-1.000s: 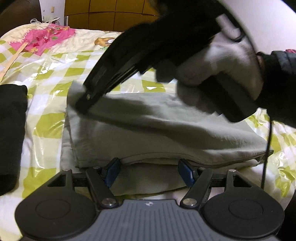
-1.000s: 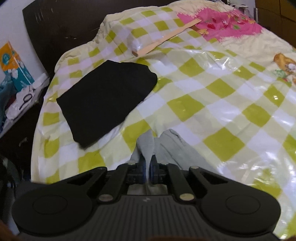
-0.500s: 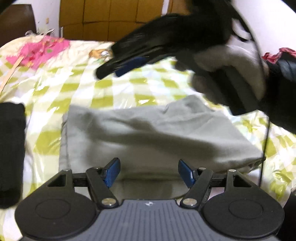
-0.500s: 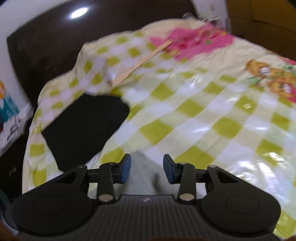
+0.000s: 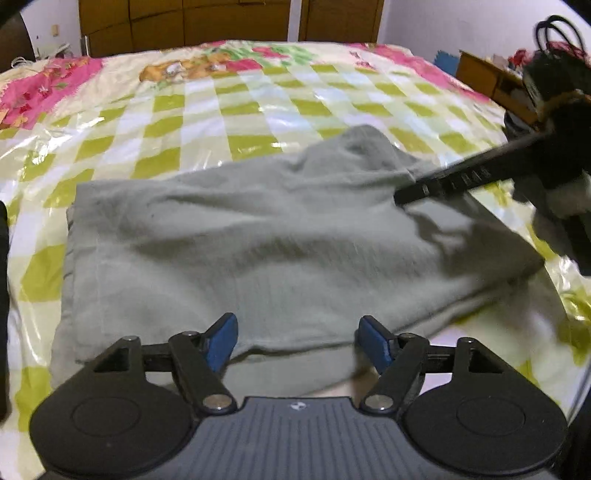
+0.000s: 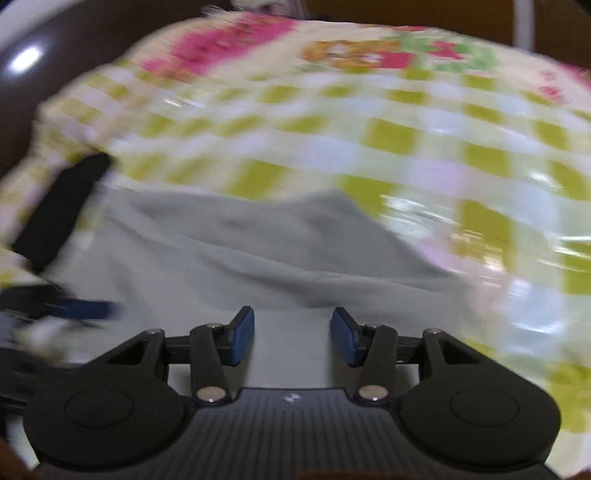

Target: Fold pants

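The grey-green pants [image 5: 258, 240] lie folded in a broad rectangle on the checked bedspread [image 5: 229, 110]. My left gripper [image 5: 297, 341] is open, its blue pads just over the near folded edge, holding nothing. My right gripper [image 6: 291, 339] is open and empty above the pants [image 6: 258, 251]; its view is blurred. In the left wrist view it reaches in from the right, its fingers [image 5: 443, 184] over the pants' far right corner, held by a gloved hand [image 5: 561, 199].
A folded black garment [image 6: 55, 214] lies left of the pants on the bed. Wooden wardrobes [image 5: 184, 22] stand behind the bed. A wooden table with bags [image 5: 517, 74] stands at the right.
My right gripper let go of the pants' far left corner, opened, and swung to the right side. The pants now lie flat. My left gripper stayed open at the near edge.
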Demonstrator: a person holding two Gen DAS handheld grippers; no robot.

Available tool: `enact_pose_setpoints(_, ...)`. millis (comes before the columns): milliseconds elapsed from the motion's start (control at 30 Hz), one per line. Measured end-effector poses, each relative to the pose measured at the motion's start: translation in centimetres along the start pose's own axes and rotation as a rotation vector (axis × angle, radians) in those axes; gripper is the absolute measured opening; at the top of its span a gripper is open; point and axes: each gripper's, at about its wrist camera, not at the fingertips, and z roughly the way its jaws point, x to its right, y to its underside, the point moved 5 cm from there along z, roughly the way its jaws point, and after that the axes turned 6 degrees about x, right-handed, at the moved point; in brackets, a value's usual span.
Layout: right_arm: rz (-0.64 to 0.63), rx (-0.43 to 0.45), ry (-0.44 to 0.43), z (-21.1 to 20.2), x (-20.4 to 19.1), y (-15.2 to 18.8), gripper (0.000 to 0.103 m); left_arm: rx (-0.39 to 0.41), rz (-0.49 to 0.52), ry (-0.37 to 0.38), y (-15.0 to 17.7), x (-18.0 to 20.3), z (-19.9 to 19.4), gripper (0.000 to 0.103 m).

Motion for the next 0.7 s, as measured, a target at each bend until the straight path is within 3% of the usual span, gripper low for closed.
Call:
enact_pose_setpoints(67,0.026,0.017,0.042,0.2,1.1,-0.2,0.047,-0.011,-0.003,-0.016,0.3,0.2,-0.3,0.085)
enact_pose_setpoints(200,0.054,0.103,-0.011,-1.4,0.6,-1.3,0.048,0.049,0.009,-0.028,-0.5,1.1,-1.8,0.085)
enact_pose_setpoints(333,0.055,0.140,-0.177,-1.7,-2.6,-2.2,0.048,0.099,-0.003,-0.032,-1.9,1.2,-2.2,0.085)
enact_pose_setpoints(433,0.043,0.091,-0.312,0.6,-6.1,-2.4,0.048,0.084,-0.015,-0.041,-2.1,1.0,-1.4,0.085)
enact_pose_setpoints(500,0.023,0.059,-0.356,2.4,-8.1,-2.3,0.048,0.060,-0.011,-0.038,-1.7,1.0,-0.8,0.085)
enact_pose_setpoints(567,-0.007,0.031,-0.367,4.3,-9.6,-2.4,0.048,0.003,-0.006,-0.036,-0.7,0.9,0.1,0.085)
enact_pose_setpoints(633,-0.056,0.026,-0.262,6.2,-10.3,-2.9,0.048,-0.009,-0.004,-0.040,0.1,1.0,0.3,0.087)
enact_pose_setpoints(700,-0.086,0.041,-0.227,7.0,-10.7,-3.5,0.048,-0.009,-0.012,-0.041,0.2,1.1,0.2,0.087)
